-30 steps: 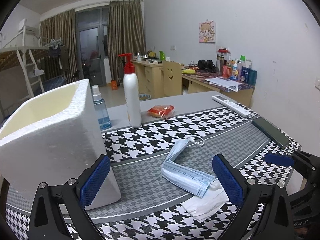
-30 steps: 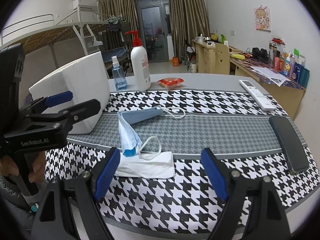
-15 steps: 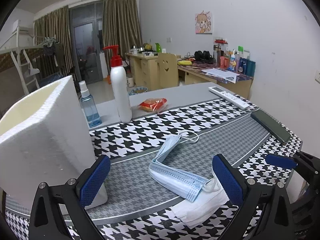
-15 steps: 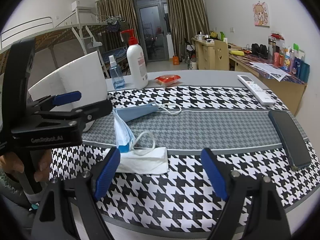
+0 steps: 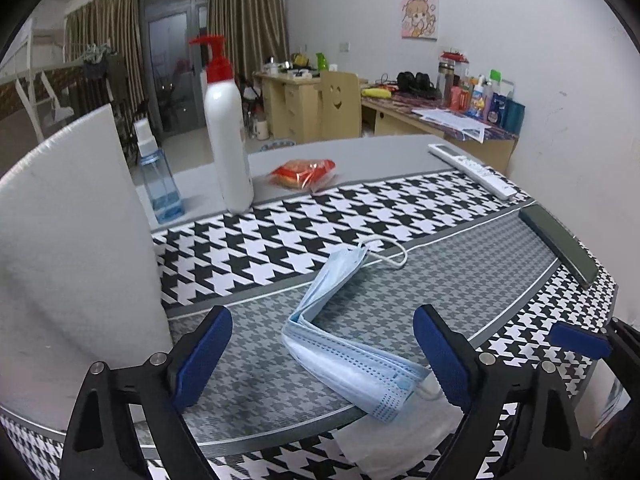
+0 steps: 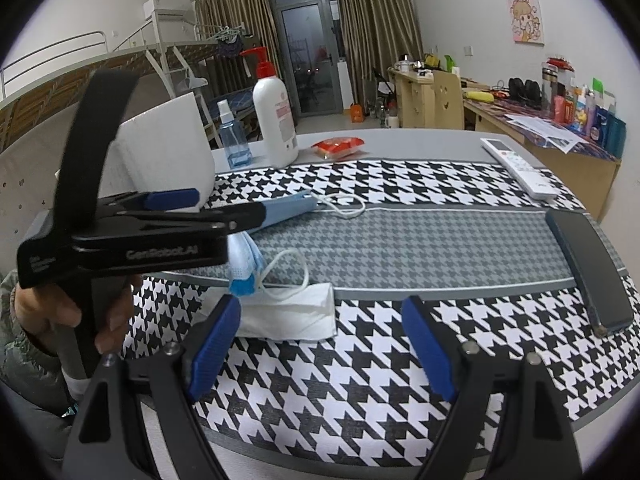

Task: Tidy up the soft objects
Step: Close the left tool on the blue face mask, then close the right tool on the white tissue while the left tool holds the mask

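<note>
Nothing is sorted yet: the blue face mask (image 5: pixel 352 344) and white tissue (image 6: pixel 288 312) lie on the desk (image 6: pixel 400 380). Your left tongs (image 5: pixel 322 356), just narrowing, straddle the mask ungripped; right tongs (image 6: pixel 320 344) gape empty, tissue at eleven o'clock.

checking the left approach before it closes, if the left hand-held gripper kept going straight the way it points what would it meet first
Most likely the blue face mask, lying folded on the houndstooth table mat between the open pads of the left hand-held gripper. Depth is unclear, so it could touch the mat just beyond instead.
</note>
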